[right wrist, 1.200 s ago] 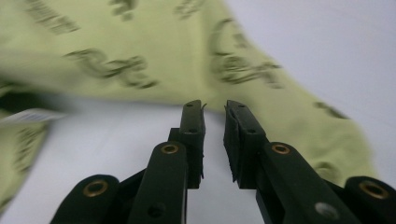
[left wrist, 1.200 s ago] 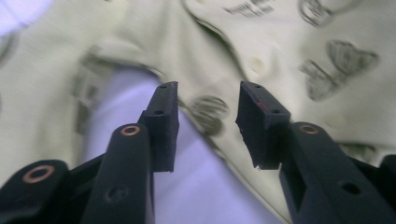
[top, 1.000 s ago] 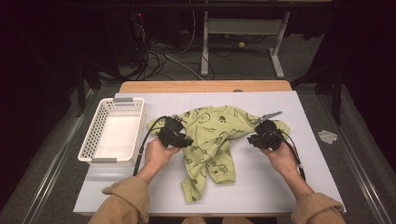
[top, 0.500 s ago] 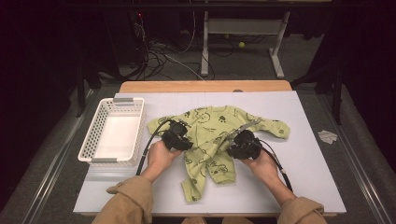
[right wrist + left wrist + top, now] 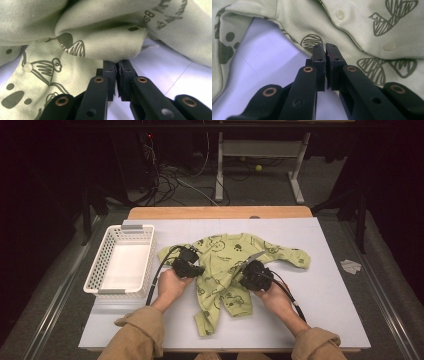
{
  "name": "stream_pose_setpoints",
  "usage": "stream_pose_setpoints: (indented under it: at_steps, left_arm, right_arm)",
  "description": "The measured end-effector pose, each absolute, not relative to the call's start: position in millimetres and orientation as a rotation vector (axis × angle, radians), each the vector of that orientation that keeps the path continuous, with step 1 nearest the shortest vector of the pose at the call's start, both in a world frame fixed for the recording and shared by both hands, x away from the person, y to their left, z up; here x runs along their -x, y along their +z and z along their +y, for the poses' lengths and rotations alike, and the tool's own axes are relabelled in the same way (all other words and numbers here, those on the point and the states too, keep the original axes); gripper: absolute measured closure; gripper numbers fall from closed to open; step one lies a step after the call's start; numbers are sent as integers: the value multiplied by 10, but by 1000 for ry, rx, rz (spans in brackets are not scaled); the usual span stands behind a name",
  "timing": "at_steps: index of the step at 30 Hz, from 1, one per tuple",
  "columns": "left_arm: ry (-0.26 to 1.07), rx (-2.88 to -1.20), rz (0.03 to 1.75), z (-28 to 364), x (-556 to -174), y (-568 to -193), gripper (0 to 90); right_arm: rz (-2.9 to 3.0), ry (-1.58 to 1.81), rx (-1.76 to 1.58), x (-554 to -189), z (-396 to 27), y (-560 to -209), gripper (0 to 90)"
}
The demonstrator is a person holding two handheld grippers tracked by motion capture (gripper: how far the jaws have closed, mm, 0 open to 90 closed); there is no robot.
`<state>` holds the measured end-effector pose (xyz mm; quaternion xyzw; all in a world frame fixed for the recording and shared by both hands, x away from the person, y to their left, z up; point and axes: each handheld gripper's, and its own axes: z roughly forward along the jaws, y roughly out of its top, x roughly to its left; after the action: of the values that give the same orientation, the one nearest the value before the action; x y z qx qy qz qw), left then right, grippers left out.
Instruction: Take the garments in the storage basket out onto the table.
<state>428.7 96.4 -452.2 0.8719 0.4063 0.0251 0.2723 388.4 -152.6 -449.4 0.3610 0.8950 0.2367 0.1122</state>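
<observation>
Gripping the green baby romper point(image 5: 227, 270) at its left edge, my left gripper point(image 5: 325, 51) has just closed, pads together on the fabric's rim. My right gripper point(image 5: 117, 63) has likewise just closed, pinching a fold on the opposite side. Both forearms reach in low, sleeves tan. The romper lies crumpled mid-table on the pale mat point(image 5: 330, 295), beside a white basket point(image 5: 97, 277); cables cross the dark floor beyond.

Both grippers black: left gripper point(image 5: 196, 269), right gripper point(image 5: 246, 279), each trailing a black cable. Jaws are flat black bars with copper-ringed rivet holes and square pads. Tan sleeves point(image 5: 135, 337) on both forearms, cuffs bunched.
</observation>
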Motion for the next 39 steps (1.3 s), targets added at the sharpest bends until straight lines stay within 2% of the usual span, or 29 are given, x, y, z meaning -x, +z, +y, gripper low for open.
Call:
stream_pose_setpoints:
  at_steps: [6,13,21,22,25,29,33,36,39]
  left_arm:
    - [115,-2291,1106,1064,-4332,-4411,832]
    - [124,-2187,1222,1222,-4443,-4433,831]
    - [113,-2207,1240,1214,-4470,-4507,820]
    - [103,-2208,1237,1204,-4460,-4508,800]
    - [91,-2207,1226,1176,-4376,-4534,649]
    - [109,-2204,1177,1217,-4173,-4493,550]
    - [103,-2214,1133,1275,-3991,-4413,506]
    - [78,-2263,1107,1242,-3902,-4430,485]
    - [106,-2322,1091,1168,-3849,-4489,481]
  right_arm:
    - [2594,701,-1078,-3861,-1647,-4433,893]
    - [2556,652,-1096,-3759,-1881,-4423,893]
    - [2533,678,-1130,-3582,-2168,-4407,890]
    - [2520,681,-1132,-3547,-2198,-4416,880]
    - [2478,695,-1162,-3486,-2272,-4442,816]
    - [2468,751,-1173,-3444,-2306,-4421,742]
    - [2476,764,-1158,-3449,-2258,-4386,721]
    - [2485,736,-1178,-3505,-2220,-4423,699]
    - [2496,702,-1233,-3573,-2206,-4470,679]
